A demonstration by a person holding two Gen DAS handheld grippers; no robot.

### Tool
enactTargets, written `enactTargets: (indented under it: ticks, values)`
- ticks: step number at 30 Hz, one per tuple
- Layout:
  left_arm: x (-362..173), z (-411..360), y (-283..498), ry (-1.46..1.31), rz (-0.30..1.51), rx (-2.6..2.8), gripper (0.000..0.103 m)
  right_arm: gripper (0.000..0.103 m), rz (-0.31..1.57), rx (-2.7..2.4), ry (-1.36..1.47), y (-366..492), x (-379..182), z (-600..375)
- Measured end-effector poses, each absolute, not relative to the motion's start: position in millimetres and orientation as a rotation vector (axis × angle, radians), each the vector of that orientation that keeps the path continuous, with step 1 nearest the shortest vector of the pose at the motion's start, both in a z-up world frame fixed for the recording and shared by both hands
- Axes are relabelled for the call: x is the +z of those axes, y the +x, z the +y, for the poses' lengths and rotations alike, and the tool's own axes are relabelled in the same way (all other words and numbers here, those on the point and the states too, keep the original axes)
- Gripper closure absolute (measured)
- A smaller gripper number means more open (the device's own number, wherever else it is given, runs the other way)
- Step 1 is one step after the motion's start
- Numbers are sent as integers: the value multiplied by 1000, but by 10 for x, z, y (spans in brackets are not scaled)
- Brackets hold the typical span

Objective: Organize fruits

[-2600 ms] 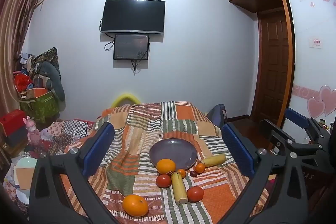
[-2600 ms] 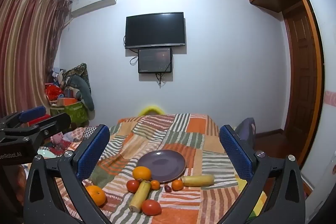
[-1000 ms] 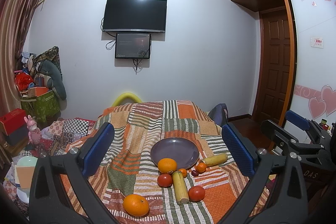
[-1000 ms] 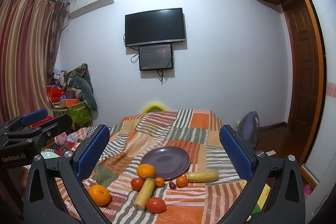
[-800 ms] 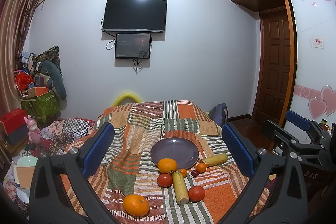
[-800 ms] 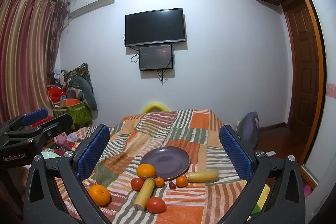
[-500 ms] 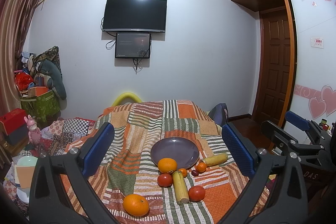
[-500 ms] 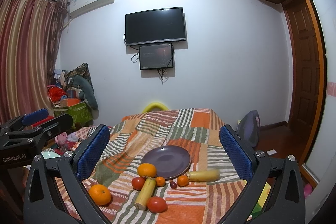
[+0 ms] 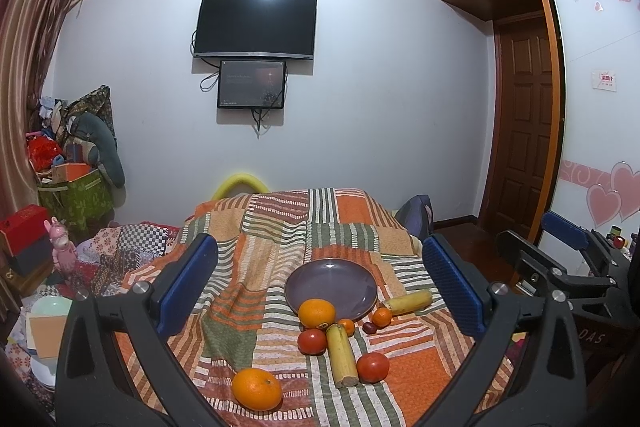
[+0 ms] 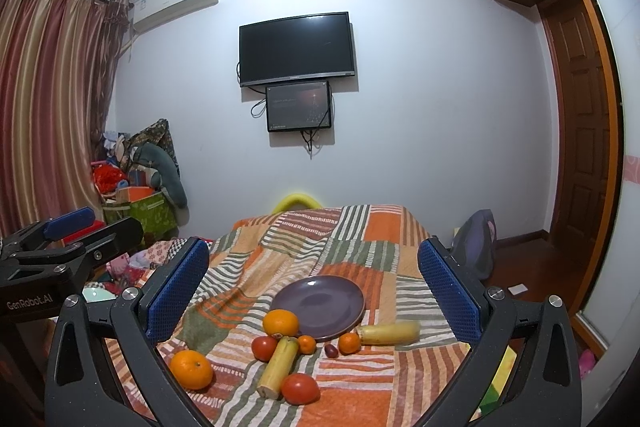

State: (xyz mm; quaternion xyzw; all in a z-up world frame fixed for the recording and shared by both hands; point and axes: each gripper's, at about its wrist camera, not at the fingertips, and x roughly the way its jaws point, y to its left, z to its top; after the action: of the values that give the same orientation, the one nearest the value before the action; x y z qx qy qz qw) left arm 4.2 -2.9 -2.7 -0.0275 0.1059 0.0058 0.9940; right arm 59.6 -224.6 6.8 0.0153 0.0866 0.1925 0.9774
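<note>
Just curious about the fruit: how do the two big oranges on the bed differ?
The far orange touches the purple plate's rim amid the other fruit; the near orange lies alone on the blanket, apart from the plate and closest to the cameras. Both are round, orange and look alike in size, and neither is held.

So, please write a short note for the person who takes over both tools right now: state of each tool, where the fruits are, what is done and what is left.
Left tool: open, holding nothing, above the near end of the bed.
Right tool: open, holding nothing, beside the left one.
Purple plate lies on the striped blanket with nothing on it.
Fruits all lie on the blanket near the plate: a large orange at its front rim, another large orange nearest, two tomatoes, two small oranges, two yellow banana-like pieces, one small dark fruit.
Done: nothing yet.
Left: probably all fruits onto the plate.
</note>
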Motion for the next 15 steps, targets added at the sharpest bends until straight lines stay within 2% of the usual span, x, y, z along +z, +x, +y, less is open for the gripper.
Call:
enactTargets:
  ticks: [14, 15]
  values:
    - [-81, 55, 117, -61, 246, -14, 0, 0, 203, 413, 32, 671, 20, -2254]
    - [-81, 71, 128, -63, 251, -18, 4, 0, 205, 414, 33, 674, 17, -2257]
